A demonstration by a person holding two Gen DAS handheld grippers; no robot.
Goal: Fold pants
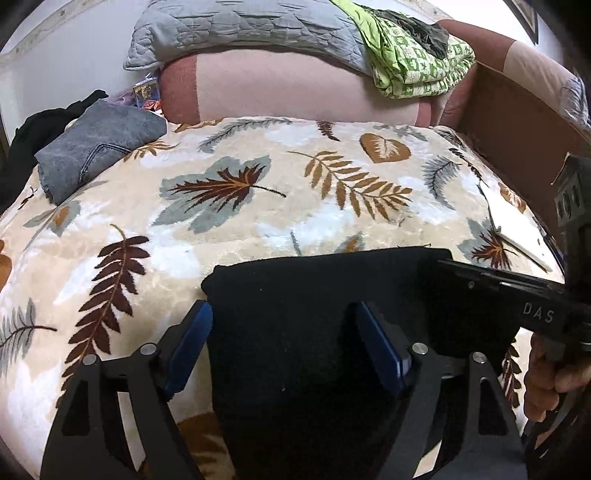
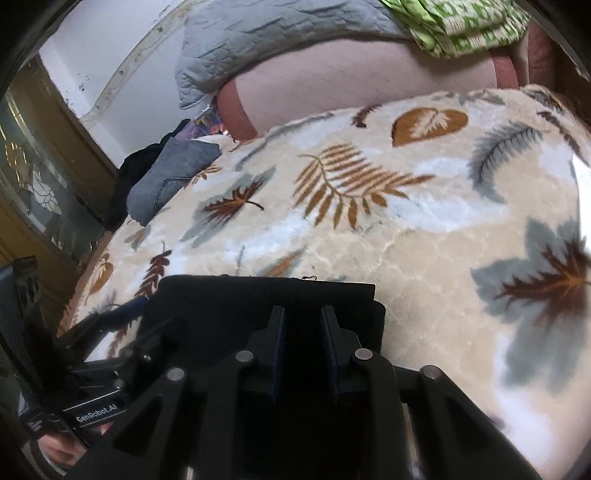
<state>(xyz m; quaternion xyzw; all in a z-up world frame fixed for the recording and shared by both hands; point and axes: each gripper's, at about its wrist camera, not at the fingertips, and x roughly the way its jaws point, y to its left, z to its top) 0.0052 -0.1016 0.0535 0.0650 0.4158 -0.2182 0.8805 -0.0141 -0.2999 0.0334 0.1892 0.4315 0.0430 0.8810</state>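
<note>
Pants: folded black fabric pants (image 1: 314,295) lie at the near edge of the cream leaf-patterned plush blanket (image 1: 229,229).
Left gripper (image 1: 284,343): blue-padded fingers spread wide over the pants, holding nothing.
Right gripper (image 2: 303,343): fingers narrowly apart above the black cloth; whether they pinch it, I cannot tell.
Far left: folded grey jeans (image 1: 96,151).

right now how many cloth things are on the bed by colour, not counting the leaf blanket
black: 2, the folded pants under the grippers and a bundle at the far left edge
grey: 2, the folded jeans and the quilt on the bolster
green: 1, the patterned cloth
dark olive: 1, a garment atop the green cloth
total: 6
</note>
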